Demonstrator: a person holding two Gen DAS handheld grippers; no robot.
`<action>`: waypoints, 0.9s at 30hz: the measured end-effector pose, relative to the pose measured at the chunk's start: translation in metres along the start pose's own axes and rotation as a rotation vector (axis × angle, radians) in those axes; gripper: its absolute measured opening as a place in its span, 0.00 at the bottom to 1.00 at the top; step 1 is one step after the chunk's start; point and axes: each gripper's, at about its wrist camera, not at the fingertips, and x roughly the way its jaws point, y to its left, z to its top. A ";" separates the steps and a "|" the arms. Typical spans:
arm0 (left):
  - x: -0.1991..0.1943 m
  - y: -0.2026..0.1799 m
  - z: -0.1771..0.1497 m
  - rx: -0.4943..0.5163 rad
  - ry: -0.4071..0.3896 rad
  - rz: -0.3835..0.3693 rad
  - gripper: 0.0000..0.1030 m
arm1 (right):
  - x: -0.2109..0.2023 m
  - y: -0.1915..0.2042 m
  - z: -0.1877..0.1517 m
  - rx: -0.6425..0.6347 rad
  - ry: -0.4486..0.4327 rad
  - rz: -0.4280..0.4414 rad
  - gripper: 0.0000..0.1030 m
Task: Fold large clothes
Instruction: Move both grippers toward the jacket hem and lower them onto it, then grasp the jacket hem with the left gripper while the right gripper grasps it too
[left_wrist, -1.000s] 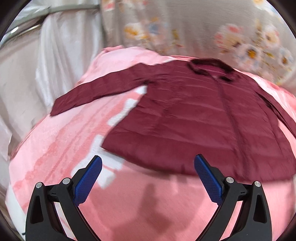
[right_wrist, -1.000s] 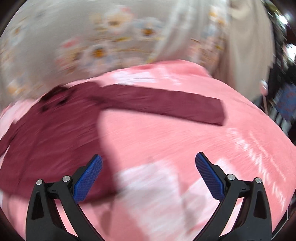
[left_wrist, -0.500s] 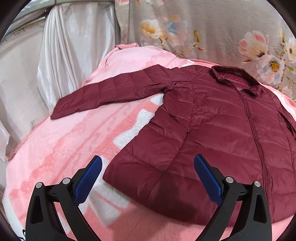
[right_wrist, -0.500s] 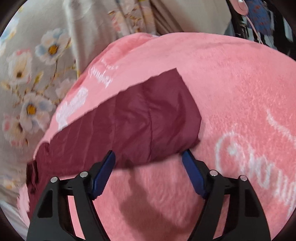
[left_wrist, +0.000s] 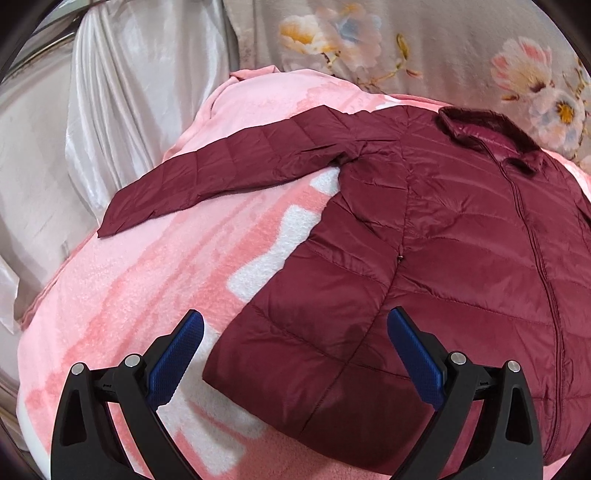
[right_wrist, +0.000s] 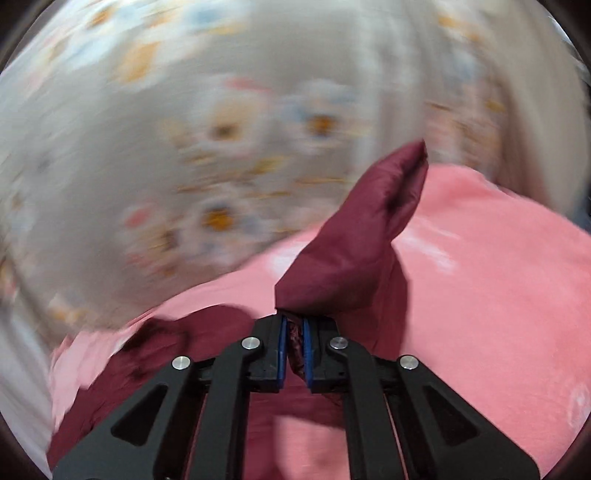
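A dark red quilted jacket (left_wrist: 443, 251) lies flat, front up and zipped, on a pink blanket (left_wrist: 147, 288). Its left sleeve (left_wrist: 221, 166) stretches out to the left. My left gripper (left_wrist: 293, 354) is open and empty, hovering above the jacket's lower left hem corner. My right gripper (right_wrist: 293, 345) is shut on the end of the jacket's other sleeve (right_wrist: 362, 243), which is lifted off the blanket and stands up in front of the camera. The jacket's collar (right_wrist: 159, 332) shows blurred at lower left in the right wrist view.
A floral grey curtain (left_wrist: 424, 48) hangs behind the bed, and a shiny white drape (left_wrist: 122, 81) hangs at the left. The pink blanket (right_wrist: 498, 277) extends to the right of the lifted sleeve. The right wrist view is motion-blurred.
My right gripper closed on the cuff of the right sleeve and lifted it, swinging toward the curtain. My left gripper moved slightly closer to the jacket's hem and stayed open.
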 end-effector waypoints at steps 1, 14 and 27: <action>0.001 0.000 0.001 -0.001 0.003 -0.001 0.94 | 0.007 0.032 -0.003 -0.056 0.018 0.055 0.06; 0.024 0.024 0.023 -0.073 0.059 -0.104 0.94 | 0.071 0.279 -0.160 -0.403 0.352 0.505 0.52; 0.069 -0.042 0.102 -0.204 0.206 -0.553 0.95 | 0.057 0.057 -0.108 0.038 0.320 0.172 0.64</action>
